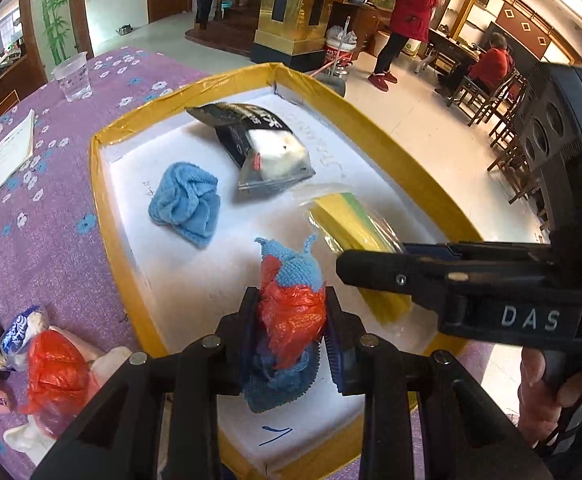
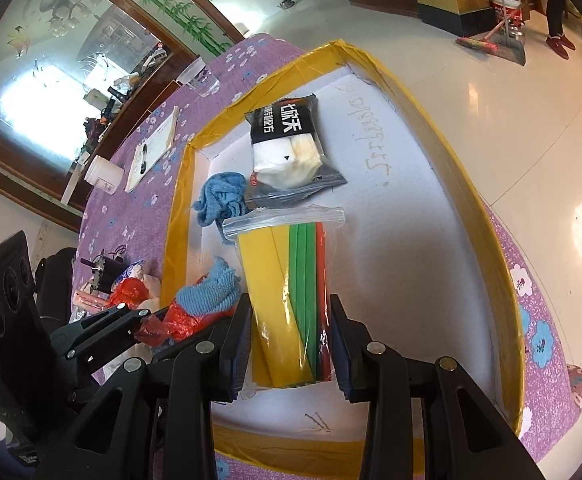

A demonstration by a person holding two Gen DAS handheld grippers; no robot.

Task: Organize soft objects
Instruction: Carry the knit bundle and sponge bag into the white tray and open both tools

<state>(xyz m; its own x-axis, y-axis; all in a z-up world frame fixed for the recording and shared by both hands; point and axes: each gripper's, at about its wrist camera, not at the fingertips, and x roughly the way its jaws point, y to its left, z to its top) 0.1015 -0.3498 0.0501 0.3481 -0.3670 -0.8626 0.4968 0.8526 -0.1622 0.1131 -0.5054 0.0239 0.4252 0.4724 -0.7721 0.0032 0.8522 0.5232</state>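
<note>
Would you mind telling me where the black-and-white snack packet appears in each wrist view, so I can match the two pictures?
Left wrist view: the snack packet lies in the upper middle, at the far end of the yellow-edged tray, right of the loose blue cloth.
Right wrist view: the packet is above centre, just beyond the zip bag of coloured sheets.
Shared landmark: the clear plastic cup on the purple tablecloth.

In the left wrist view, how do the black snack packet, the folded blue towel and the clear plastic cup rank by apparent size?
1. Black snack packet, largest.
2. Folded blue towel, somewhat smaller.
3. Clear plastic cup, smallest, but it stands farthest from the camera, so its true size is unsure.
</note>
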